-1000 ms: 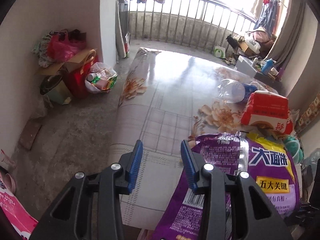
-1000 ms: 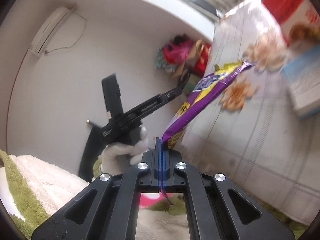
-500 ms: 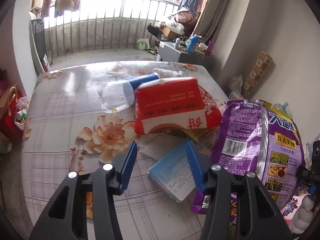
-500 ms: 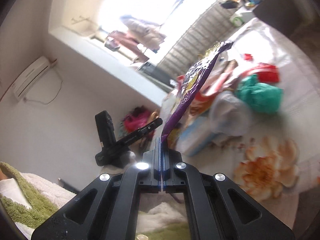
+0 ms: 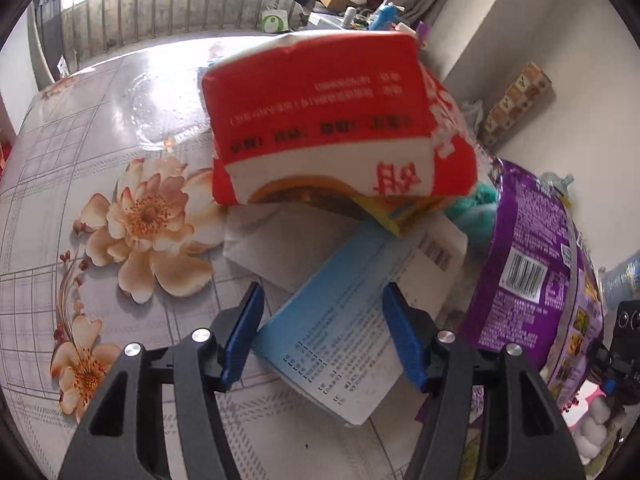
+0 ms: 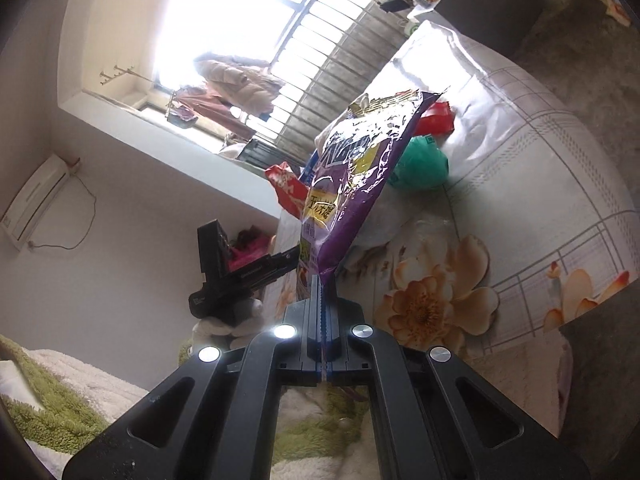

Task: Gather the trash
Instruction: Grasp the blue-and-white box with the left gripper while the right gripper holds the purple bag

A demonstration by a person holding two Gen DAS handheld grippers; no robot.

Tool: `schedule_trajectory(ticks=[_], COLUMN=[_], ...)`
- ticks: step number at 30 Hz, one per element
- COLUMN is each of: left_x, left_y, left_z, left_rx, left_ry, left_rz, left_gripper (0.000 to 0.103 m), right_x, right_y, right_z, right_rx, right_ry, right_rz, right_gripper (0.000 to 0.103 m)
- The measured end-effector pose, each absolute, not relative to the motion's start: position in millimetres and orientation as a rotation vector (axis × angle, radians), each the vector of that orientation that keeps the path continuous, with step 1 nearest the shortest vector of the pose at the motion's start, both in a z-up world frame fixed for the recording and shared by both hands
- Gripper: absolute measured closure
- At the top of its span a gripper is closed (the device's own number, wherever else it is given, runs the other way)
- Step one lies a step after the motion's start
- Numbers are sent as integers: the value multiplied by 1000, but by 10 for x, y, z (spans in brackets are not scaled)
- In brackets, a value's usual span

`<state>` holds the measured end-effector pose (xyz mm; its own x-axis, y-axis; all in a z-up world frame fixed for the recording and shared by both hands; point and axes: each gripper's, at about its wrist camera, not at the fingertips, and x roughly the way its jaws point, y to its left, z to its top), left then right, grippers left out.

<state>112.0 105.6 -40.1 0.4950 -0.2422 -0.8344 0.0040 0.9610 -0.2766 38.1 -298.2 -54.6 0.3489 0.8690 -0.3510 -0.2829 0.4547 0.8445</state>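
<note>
Left claw (image 5: pixel 322 334) nearer, red pack (image 5: pixel 332 120) blocking

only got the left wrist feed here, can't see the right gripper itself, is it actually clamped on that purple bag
Observer: Yes, the right gripper is shut on the bottom edge of the purple snack bag.
Operator: bag hanging or standing up
Observer: It stands up from the jaws, tilted toward the window.
Operator: anything behind it i'm missing
Observer: A green crumpled plastic bag lies on the floral tablecloth just past it.
Operator: can you see my left gripper
Observer: From the side; a white-gloved hand holds it.
</note>
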Motion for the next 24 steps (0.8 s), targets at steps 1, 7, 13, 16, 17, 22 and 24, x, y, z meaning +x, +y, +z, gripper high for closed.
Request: schedule_trajectory(ticks=[1,7,13,16,17,22,24], left_x=[1106,1054,1080,1129,1150,1214,1216], left_y=[1038,941,611,537,524,406,383], left_z=[-402,-389,-464,-538,-567,-622,-606], left_rx=[-245,-194,-36,2,9,129,140], left_ry=[1054,1076,1098,1122,1131,1067,1060], left_rz=[-156,-179,-296,-316,-318,-258,-262], left_gripper=[43,36,14,13,13,15,26], right_x=[371,347,307,321,322,300,294], right_y=[-2964,-3057,-3299,-3369,-3386,-3409,-3420], right_z=[-477,-399,-408,-460,-478,-506,-506], right_rx=[772,820,831,852,861,886,889], right_ry=[917,888,863,876,881,881,876], right_rz=[850,919,954,965,974,993,994], right_gripper=[103,103,103,103,103,102,102])
